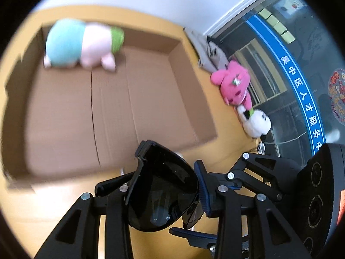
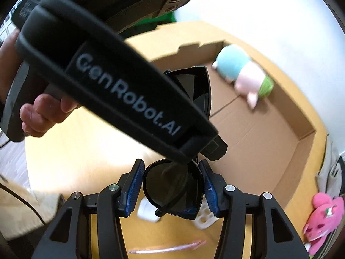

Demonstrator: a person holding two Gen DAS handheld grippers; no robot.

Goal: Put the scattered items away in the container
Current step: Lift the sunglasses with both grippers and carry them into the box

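Two grippers are being used on one pair of dark sunglasses (image 2: 174,187), held above the yellow table (image 2: 86,151) just short of the cardboard box (image 2: 306,142). One lens is being pinched between the blue pads of the right gripper (image 2: 172,185), while the other lens is being gripped by the left gripper (image 1: 163,185), whose jaws are narrowed onto it. Both grips are probably best kept matched so the frame is not being twisted, and the pair carried level over the near wall before being lowered. Inside the box, one pastel plush toy (image 1: 84,43) is lying against the far wall; a pink plush (image 1: 232,82) and a white plush (image 1: 256,123) are lying outside, beside it
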